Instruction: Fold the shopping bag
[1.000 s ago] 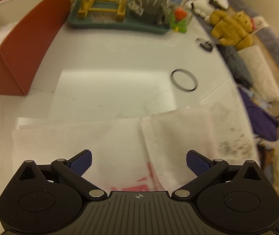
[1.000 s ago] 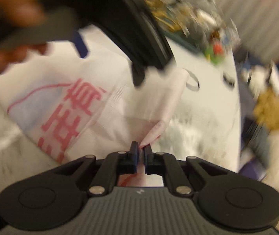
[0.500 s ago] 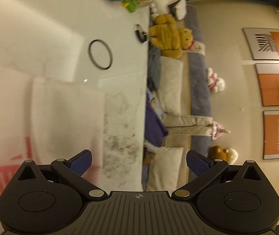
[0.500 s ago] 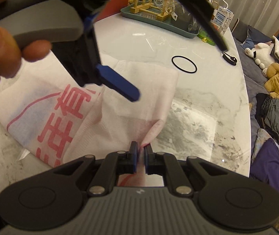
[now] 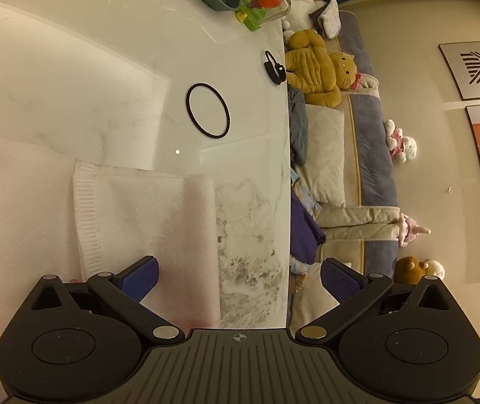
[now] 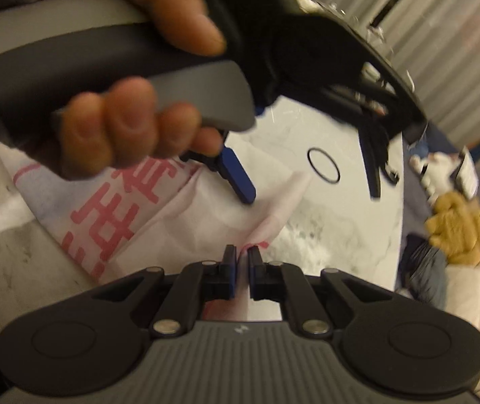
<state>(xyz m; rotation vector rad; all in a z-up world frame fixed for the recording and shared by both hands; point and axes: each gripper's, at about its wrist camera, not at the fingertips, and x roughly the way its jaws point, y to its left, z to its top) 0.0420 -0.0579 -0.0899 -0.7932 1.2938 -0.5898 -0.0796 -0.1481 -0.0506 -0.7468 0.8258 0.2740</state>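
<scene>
Right wrist view showed your right gripper [image 6: 242, 262] pinched shut on a gathered corner of the white non-woven shopping bag with red printed characters [image 6: 112, 215], which lay spread on the glossy white marble table [image 6: 347, 235]. Your left hand [image 6: 122, 111] held the left gripper [image 5: 239, 277] above the bag, its blue-padded fingers [image 5: 140, 277] spread wide with nothing between them, hovering over the bag's folded edge near the table rim. A thin black rubber ring [image 5: 208, 110] lay on the table beyond the bag, apart from it.
</scene>
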